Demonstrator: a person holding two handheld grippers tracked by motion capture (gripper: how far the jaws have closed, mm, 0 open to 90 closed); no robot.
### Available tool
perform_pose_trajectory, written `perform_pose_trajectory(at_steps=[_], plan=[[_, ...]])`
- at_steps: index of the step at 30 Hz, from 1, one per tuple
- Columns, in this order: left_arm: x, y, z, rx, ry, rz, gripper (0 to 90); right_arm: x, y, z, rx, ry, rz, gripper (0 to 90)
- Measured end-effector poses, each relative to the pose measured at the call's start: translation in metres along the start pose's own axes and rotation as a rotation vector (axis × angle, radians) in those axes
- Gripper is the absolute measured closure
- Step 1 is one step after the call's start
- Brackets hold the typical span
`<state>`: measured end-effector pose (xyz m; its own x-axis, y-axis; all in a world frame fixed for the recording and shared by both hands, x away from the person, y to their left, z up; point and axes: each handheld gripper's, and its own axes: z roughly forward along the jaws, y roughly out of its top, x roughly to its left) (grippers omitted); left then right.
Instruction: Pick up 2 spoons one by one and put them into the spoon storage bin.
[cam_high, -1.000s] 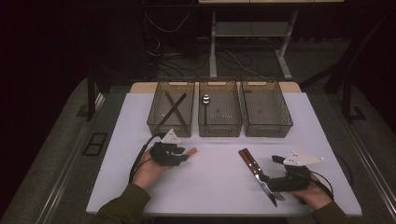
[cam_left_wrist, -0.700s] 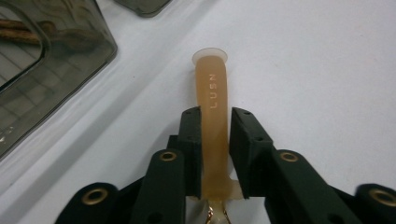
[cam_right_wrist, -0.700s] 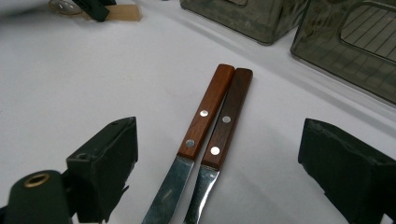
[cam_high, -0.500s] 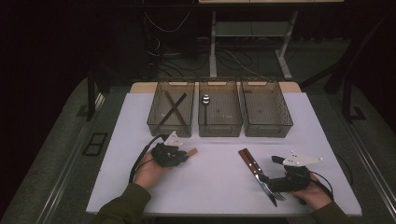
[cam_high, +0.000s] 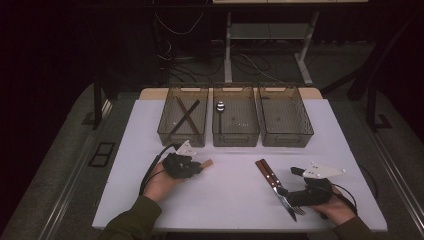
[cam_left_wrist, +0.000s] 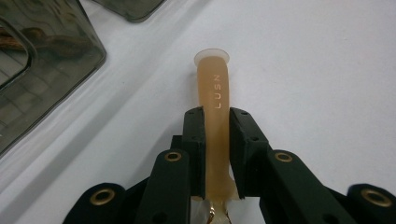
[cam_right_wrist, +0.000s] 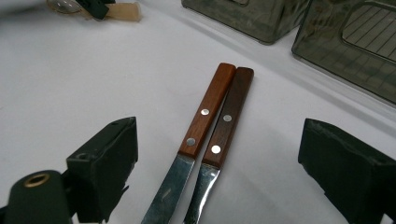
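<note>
- The beige utensil handle (cam_left_wrist: 215, 116), marked with raised letters, lies on the white table (cam_high: 235, 190) near the front left, just in front of the left bin (cam_high: 183, 121).
- The left gripper (cam_left_wrist: 215, 140) is clamped on this handle: both black pads (cam_left_wrist: 195, 140) press its sides, and the flared handle end projects beyond the jaws. The jaws have just been closing, with the handle between them.
- In the high view the left gripper (cam_high: 192, 167) sits low on the table, held by the person's left hand (cam_high: 160, 182); the handle tip (cam_high: 206, 163) projects to the right of it.
- What lies at the other end of the utensil is hidden beneath the gripper body.
- The right gripper (cam_right_wrist: 219, 158) stands wide, its jaws apart on either side of two wood-handled utensils (cam_right_wrist: 215, 121); the pads touch neither.
- These two utensils (cam_high: 272, 180) lie side by side and touching, handles pointing away from the person, metal ends toward the right gripper (cam_high: 295, 197).
- The lighter handle lies to the left of the darker one in the right gripper view; each carries two rivets.
- Three smoked transparent bins stand in a row at the far side of the table.
- The left bin holds two dark sticks (cam_high: 185, 116), crossed.
- The middle bin (cam_high: 235, 120) holds a spoon (cam_high: 220, 108).
- The right bin (cam_high: 285, 117) stands beside it; its contents cannot be told.
</note>
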<state>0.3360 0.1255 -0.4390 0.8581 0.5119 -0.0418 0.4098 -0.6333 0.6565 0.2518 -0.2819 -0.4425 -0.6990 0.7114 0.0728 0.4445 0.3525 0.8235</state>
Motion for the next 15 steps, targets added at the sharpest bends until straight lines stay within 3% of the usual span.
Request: perform_pose_trajectory(at_steps=[15], plan=[[-0.0011,0.0089,-0.0044,-0.02,-0.039,-0.025,76.3,0.0002,0.0,0.0002,0.001,0.005,-0.002,12.1]])
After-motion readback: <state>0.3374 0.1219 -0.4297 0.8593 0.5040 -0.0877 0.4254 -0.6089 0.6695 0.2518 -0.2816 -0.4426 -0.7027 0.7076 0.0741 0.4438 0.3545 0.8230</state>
